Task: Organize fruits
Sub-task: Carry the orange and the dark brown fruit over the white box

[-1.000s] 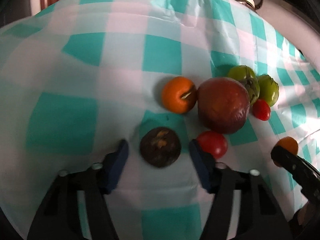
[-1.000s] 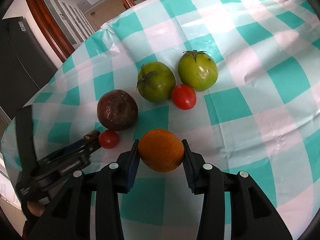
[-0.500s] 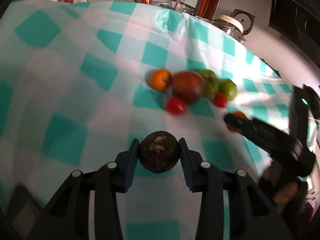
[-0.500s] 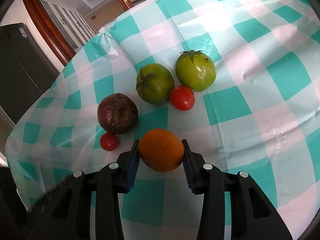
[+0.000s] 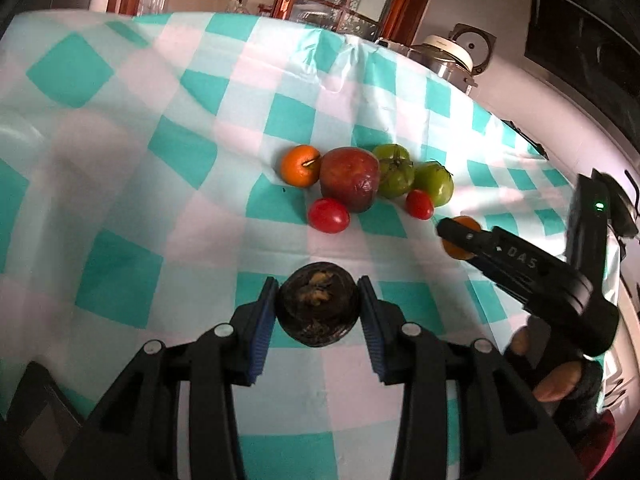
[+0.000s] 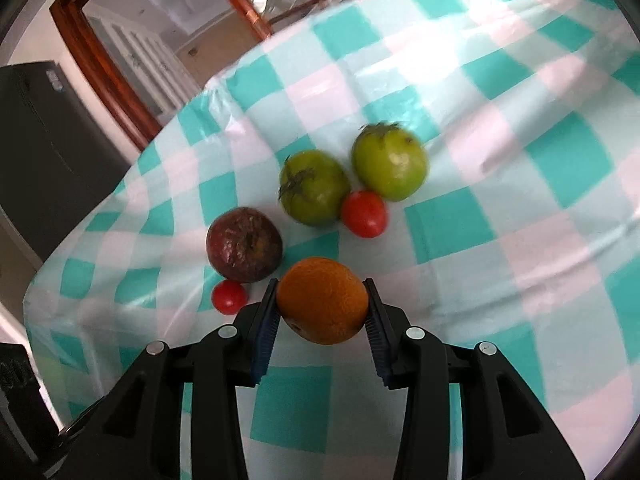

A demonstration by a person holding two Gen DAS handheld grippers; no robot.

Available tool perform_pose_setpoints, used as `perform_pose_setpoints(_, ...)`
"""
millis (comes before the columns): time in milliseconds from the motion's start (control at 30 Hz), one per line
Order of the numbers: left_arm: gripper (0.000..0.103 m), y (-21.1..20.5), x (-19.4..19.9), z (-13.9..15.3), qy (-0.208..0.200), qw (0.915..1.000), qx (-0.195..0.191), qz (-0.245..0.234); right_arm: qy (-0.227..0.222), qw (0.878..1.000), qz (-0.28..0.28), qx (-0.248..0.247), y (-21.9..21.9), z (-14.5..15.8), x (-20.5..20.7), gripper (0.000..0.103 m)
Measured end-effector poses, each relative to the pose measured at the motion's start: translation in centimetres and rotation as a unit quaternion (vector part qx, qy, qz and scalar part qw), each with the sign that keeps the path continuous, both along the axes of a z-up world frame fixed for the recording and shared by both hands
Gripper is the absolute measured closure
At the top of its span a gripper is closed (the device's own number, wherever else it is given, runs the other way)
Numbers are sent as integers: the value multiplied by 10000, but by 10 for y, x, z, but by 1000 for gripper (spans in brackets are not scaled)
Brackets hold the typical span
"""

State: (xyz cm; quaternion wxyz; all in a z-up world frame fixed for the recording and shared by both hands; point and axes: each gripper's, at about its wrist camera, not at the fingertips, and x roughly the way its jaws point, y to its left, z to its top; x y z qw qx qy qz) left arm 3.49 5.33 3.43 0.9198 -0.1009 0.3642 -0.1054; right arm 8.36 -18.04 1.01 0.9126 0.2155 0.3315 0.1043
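Checked teal-and-white cloth covers the whole worktop [image 5: 120, 184], with wooden door frames and a pale cooker [image 5: 452, 56] standing beyond its far edge.

Each hand carries a tool, and both are clenched on fruit. The left tool [image 5: 318, 312] grips a dark, nearly black round fruit [image 5: 318, 310] between its blue pads, lifted clear of the cloth as far as I can judge. The right tool [image 6: 322, 308] is clamped on an orange [image 6: 322, 300], which sits squarely between its fingers.

Ahead of the left tool, and a little to its right, lies the cluster that the next move seems to turn on. A small orange with a stem [image 5: 300, 165] is at the near-left end, touching a big dark-red fruit [image 5: 350, 178]; past that come two green tomatoes [image 5: 396, 176] [image 5: 434, 183], side by side. Two small red tomatoes sit on the tool's side of the row, one [image 5: 328, 215] just before the dark-red fruit, the other [image 5: 419, 204] tucked against the green pair. Their row runs across the left tool's line of reach, not along it.

From the right tool the same group lies straight ahead, and it is the nearer of the two; the dark-red fruit [image 6: 244, 244] is just beside its left finger.

No bowl, basket or tray shows in either view, so I cannot tell where the held fruits are meant to go. My guess is that sorting happens on the bare cloth, like beside like, with the orange bound for the small orange's end.
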Motion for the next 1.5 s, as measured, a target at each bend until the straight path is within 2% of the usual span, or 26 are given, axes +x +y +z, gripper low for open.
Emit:
perform_pose_setpoints(67,63,-1,-10,1,-56,10000,-8,-40,-142,9998,-117,14,0,3,-28,63)
perform_pose_setpoints(167,62,2,-30,3,-52,9993,-324,-162,-380,9992,-141,-15,3,8,-80,63)
perform_pose_setpoints(267,62,0,-59,5,-203,9985,-419,-284,-542,9985,-34,-10,5,11,-122,63)
perform_pose_setpoints(400,62,-3,-91,12,-359,9957,-700,-495,-568,9975,77,425,-6,10,-160,63)
perform_pose_setpoints(467,62,-8,-111,13,-444,9950,-657,-610,-532,9974,165,452,-11,10,-181,63)
perform_pose_setpoints(600,62,-25,-145,12,-393,9939,-489,-906,-548,9983,188,5,-25,15,-235,62)
perform_pose_setpoints(700,62,-54,-173,18,-495,9894,-270,-1339,-557,9980,72,-302,-46,17,-280,63)
perform_pose_setpoints(767,62,-81,-194,25,-633,9824,-71,-1754,-566,9969,-115,-530,-66,18,-311,62)
perform_pose_setpoints(867,62,-128,-224,28,-697,9667,168,-2457,-486,9939,-509,-846,-99,16,-354,62)
perform_pose_setpoints(900,62,-144,-234,28,-686,9601,229,-2701,-445,9930,-619,-906,-108,13,-364,62)
perform_pose_setpoints(967,62,-184,-256,24,-644,9403,451,-3312,-314,9898,-931,-1036,-131,7,-389,62)
perform_pose_setpoints(1000,62,-197,-265,21,-636,9333,543,-3492,-247,9880,-1069,-1086,-141,2,-400,62)
perform_pose_setpoints(1100,62,-252,-296,7,-558,8960,957,-4300,103,9805,-1543,-1213,-175,-19,-430,62)
perform_pose_setpoints(1167,62,-293,-320,-10,-454,8641,1315,-4837,507,9727,-1872,-1277,-199,-41,-442,62)
perform_pose_setpoints(1200,62,-307,-328,-18,-377,8529,1422,-5009,748,9676,-2041,-1285,-211,-52,-444,62)
perform_pose_setpoints(1233,62,-328,-337,-31,-206,8366,1569,-5245,1000,9621,-2195,-1274,-222,-64,-446,62)
perform_pose_setpoints(1267,62,-346,-344,-44,-44,8241,1693,-5406,1399,9521,-2425,-1233,-237,-81,-446,62)
perform_pose_setpoints(1300,62,-356,-347,-55,86,8153,1789,-5506,1598,9468,-2526,-1195,-245,-91,-447,62)
perform_pose_setpoints(1367,62,-387,-358,-90,542,7894,2092,-5746,2044,9347,-2713,-1049,-267,-117,-443,62)
perform_pose_setpoints(1400,62,-396,-361,-102,691,7809,2201,-5805,2179,9311,-2739,-1026,-273,-126,-441,62)
perform_pose_setpoints(1433,62,-410,-367,-122,887,7653,2419,-5898,2412,9243,-2784,-1004,-281,-139,-437,62)
perform_pose_setpoints(1500,62,-425,-374,-150,1105,7463,2687,-5989,2670,9170,-2812,-936,-291,-155,-430,62)
